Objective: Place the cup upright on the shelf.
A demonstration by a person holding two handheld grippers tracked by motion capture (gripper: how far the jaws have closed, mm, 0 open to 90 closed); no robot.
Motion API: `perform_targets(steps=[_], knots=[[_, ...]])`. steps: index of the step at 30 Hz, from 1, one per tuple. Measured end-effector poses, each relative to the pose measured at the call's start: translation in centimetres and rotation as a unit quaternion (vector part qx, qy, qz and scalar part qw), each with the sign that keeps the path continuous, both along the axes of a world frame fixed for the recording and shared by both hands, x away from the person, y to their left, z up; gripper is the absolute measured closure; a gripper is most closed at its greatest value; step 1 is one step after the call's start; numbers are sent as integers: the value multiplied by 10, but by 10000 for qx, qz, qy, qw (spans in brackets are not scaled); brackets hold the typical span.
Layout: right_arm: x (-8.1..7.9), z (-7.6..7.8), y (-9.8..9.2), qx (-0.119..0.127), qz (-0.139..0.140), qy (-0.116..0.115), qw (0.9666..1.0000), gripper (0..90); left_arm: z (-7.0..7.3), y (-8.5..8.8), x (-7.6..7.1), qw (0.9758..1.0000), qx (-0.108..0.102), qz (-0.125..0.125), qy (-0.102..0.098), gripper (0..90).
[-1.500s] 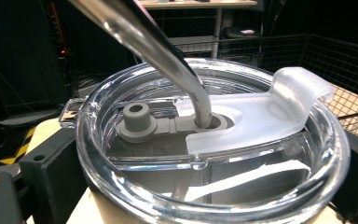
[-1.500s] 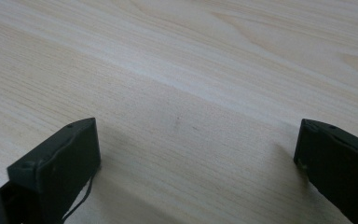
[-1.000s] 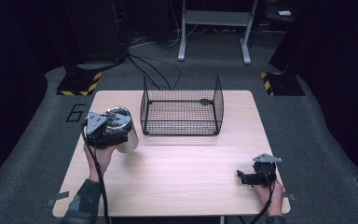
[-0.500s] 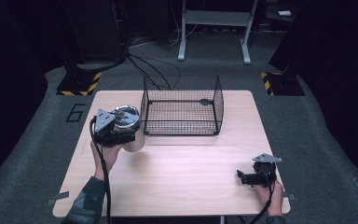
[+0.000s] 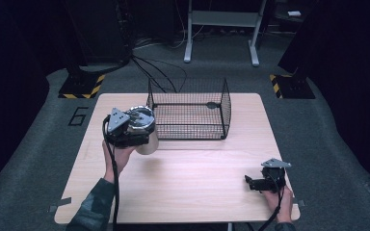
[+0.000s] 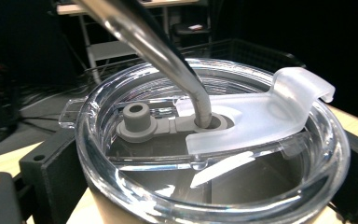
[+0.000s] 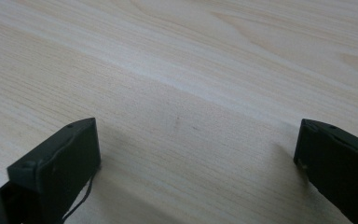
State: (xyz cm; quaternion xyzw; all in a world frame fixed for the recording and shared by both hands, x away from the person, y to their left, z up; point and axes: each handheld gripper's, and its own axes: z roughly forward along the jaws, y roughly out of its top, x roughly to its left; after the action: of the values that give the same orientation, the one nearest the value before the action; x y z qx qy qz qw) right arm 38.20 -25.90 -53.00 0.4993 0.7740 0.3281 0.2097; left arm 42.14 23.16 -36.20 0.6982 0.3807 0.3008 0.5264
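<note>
My left gripper [image 5: 134,131] is shut on a metal tumbler [image 5: 144,137] and holds it just off the table, close to the near left corner of the black wire basket [image 5: 224,108]. In the left gripper view, the tumbler's clear lid [image 6: 214,154] sits between the two black jaws, with a bent metal straw [image 6: 168,51] through its grey seal and a frosted flap beside it. My right gripper [image 5: 251,184] rests at the near right of the wooden table [image 5: 197,187]. It stands open [image 7: 196,154], with bare wood between its jaws.
The basket stands at the back middle of the table, open at the top and with nothing inside. Black cables [image 5: 159,72] and a metal stand [image 5: 221,29] lie on the dark floor behind the table.
My left gripper has carried the tumbler to the right, closer to the basket's left side. The right gripper has not moved.
</note>
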Motion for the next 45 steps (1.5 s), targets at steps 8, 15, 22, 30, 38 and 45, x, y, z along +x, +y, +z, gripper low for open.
perform_targets(steps=[8,15,22,30,38,45], knots=[[0,0,0,0,1,-1,10000,0,11,-15,5,9998,81,-159,-78,39],[0,0,0,0,0,0,10000,0,21,-27,13,9996,89,-258,-108,39],[0,0,0,2,0,2,10000,0,33,-36,22,9992,116,-368,-110,39],[0,0,0,3,-1,1,10000,0,45,-45,35,9989,96,-455,-103,39],[0,0,0,1,0,1,10000,0,56,-56,47,9986,117,-492,-144,39],[0,0,0,1,2,0,10000,0,65,-68,60,9984,152,-522,-168,39]])
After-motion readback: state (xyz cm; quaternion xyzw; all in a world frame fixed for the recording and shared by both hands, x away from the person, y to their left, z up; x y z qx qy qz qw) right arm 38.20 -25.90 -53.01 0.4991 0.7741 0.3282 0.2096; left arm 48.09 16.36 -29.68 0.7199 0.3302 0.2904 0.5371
